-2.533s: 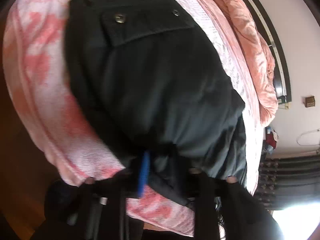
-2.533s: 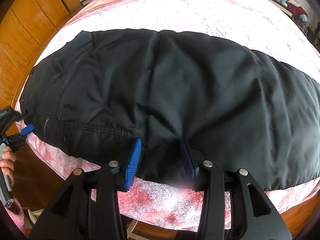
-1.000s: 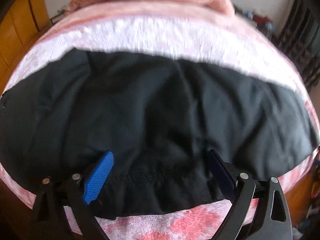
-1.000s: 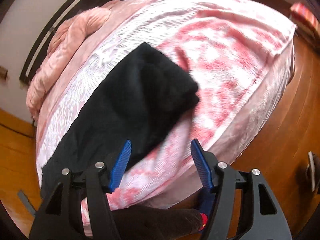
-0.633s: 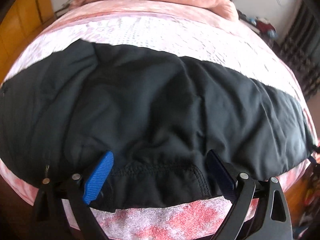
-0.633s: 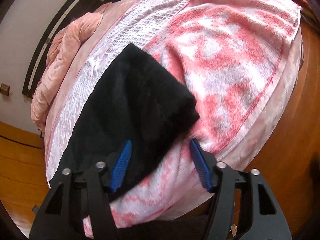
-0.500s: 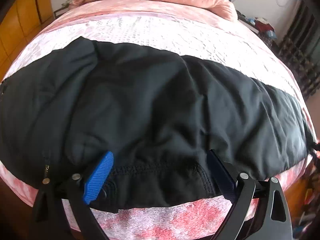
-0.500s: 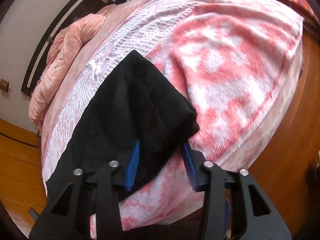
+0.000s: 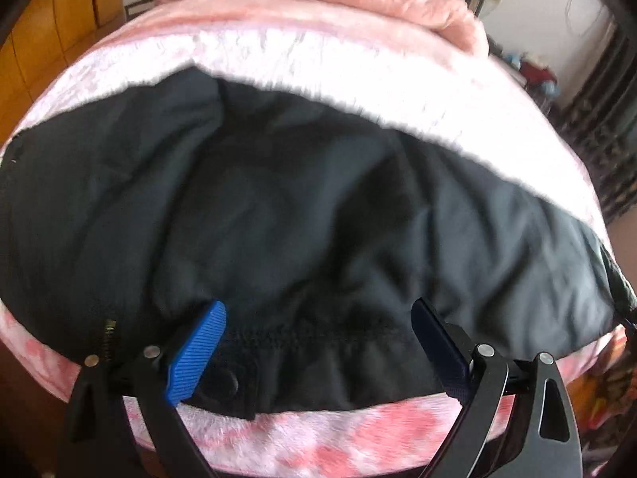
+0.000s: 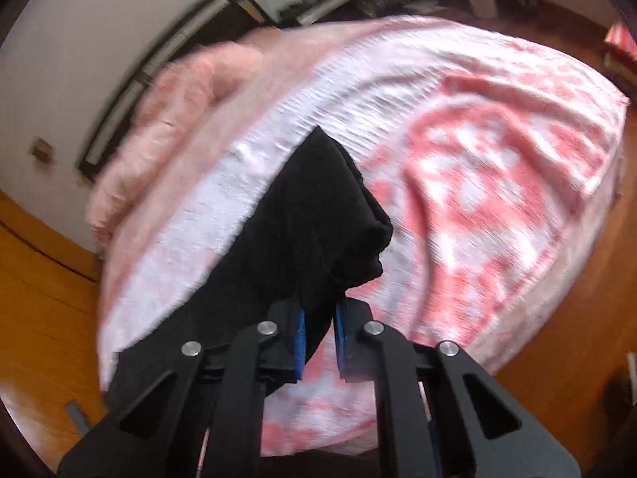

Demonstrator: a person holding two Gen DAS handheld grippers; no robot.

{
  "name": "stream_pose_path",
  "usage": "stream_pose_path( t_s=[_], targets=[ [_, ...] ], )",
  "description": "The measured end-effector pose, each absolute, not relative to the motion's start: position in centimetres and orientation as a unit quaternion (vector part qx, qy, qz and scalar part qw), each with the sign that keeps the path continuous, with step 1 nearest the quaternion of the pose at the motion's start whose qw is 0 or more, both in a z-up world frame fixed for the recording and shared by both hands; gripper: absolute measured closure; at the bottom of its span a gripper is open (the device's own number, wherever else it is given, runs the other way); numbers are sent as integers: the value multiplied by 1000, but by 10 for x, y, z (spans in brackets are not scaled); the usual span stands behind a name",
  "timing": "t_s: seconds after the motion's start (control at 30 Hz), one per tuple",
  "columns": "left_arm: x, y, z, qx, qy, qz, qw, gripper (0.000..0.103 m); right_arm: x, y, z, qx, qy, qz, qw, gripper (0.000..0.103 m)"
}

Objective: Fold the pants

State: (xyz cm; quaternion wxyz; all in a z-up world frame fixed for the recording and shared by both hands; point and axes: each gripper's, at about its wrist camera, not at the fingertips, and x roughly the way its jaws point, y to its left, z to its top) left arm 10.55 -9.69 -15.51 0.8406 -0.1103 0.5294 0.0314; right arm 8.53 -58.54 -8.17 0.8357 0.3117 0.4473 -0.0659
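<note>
Pinching the black pants point(image 10: 318, 219) hem, right claw point(image 10: 318, 342) closing on cloth at lower centre
Left claw point(image 9: 318, 342) spread wide over the waistband, lower centre; pants lie across the pink bed point(image 9: 358, 79)

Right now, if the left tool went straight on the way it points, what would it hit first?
Probably the black pants: the open left tool straddles their near edge, with that cloth lying on the bed straight ahead. Depth is hard to judge.

Black fabric pants point(image 9: 302, 215) spread across a pink bed

Lying flat and wrinkled near the bed's front edge, stitched waistband and snap button nearest; the leg end point(image 10: 318, 219) is bunched and lifted.
</note>
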Motion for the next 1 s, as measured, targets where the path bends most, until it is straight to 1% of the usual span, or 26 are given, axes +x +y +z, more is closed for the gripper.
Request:
stream_pose_path(
  t_s=[0.07, 0.13, 0.17, 0.23, 0.4, 0.47, 0.6, 0.7, 0.83, 1.0],
  targets=[
    [104, -103, -160, -64, 525, 26, 848, 8, 90, -586, -111, 297, 491, -102, 813, 93],
    [103, -102, -156, -63, 527, 18, 848, 8, 88, -582, -125, 296, 501, -113, 805, 93],
    [102, -96, -153, -81, 525, 12, 847, 8, 86, -581, -124, 293, 497, -115, 809, 93],
    [98, -82, -144, -120, 516, 13, 848, 8, 85, -575, -111, 282, 487, -113, 819, 93],
    [75, -35, -127, -201, 489, 34, 848, 8, 91, -532, -46, 221, 440, -73, 868, 93],
    [62, -23, -124, -204, 483, 44, 850, 8, 95, -503, -23, 184, 427, -51, 884, 93],
    [49, -3, -119, -176, 479, 67, 858, 8, 103, -435, 9, 111, 408, -6, 906, 92],
    [48, 5, -110, -162, 474, 79, 862, 8, 106, -387, 18, 79, 399, 34, 913, 92],
    [40, 27, -104, -170, 462, 97, 865, 8, 106, -325, 20, 51, 399, 93, 911, 91],
    [25, 54, -100, -190, 451, 127, 863, 8, 112, -243, -1, 14, 431, 166, 887, 91]
  ],
)
